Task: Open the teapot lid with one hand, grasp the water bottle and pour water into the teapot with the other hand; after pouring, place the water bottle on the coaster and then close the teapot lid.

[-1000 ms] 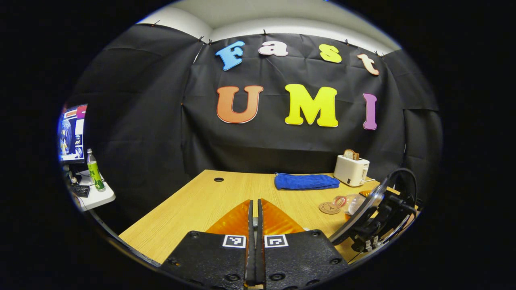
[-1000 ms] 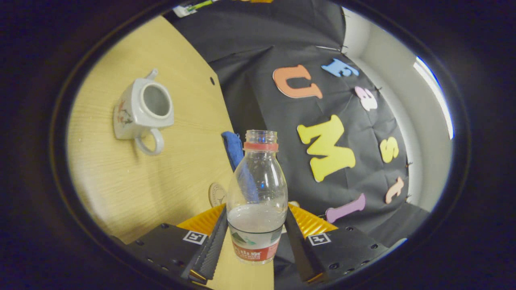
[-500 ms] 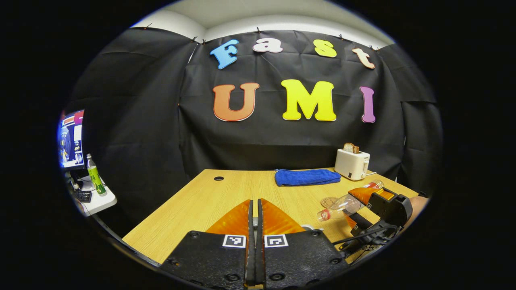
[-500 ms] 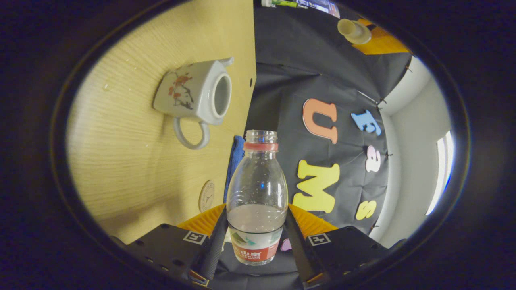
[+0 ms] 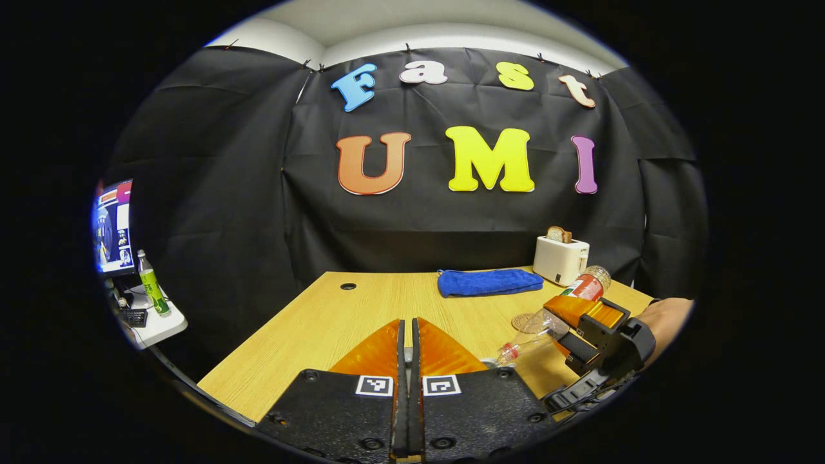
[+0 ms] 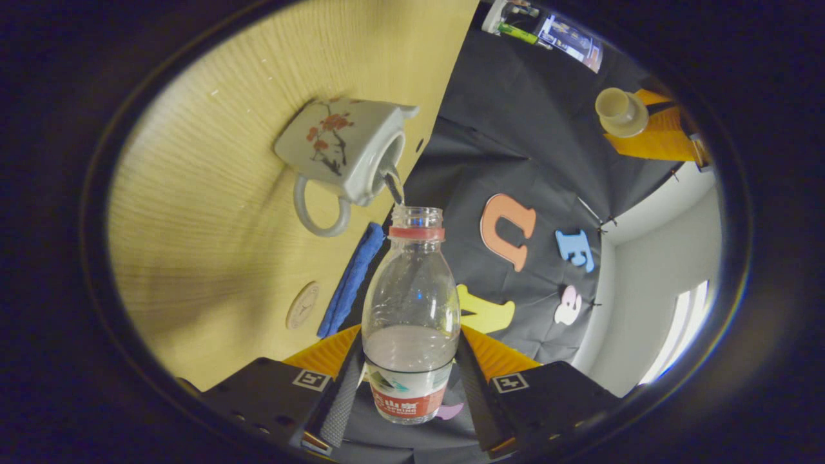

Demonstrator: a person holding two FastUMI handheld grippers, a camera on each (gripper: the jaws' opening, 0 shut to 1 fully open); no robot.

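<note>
My right gripper [image 6: 410, 335] is shut on a clear water bottle [image 6: 410, 283] with a red neck ring and no cap. The bottle is tipped over, and a thin stream of water [image 6: 393, 185] runs from its mouth into the open top of the white flowered teapot [image 6: 341, 151] on the wooden table [image 6: 193, 225]. In the left gripper view the tilted bottle [image 5: 535, 325] shows in the right gripper [image 5: 580, 322], mouth down-left. My left gripper [image 5: 407, 322] is shut; in the right gripper view it holds the teapot lid [image 6: 619, 106] up and away from the pot. A round coaster [image 6: 303, 305] lies beside the teapot.
A folded blue towel [image 5: 488, 281] and a white toaster [image 5: 559, 258] with bread stand at the table's far edge, behind the coaster [image 5: 523, 320]. A side table [image 5: 155, 322] with a green bottle and a monitor stands off to the left.
My right gripper has tipped the bottle further and brought its mouth to the teapot's opening; water now flows. The left gripper with the lid has barely moved.
</note>
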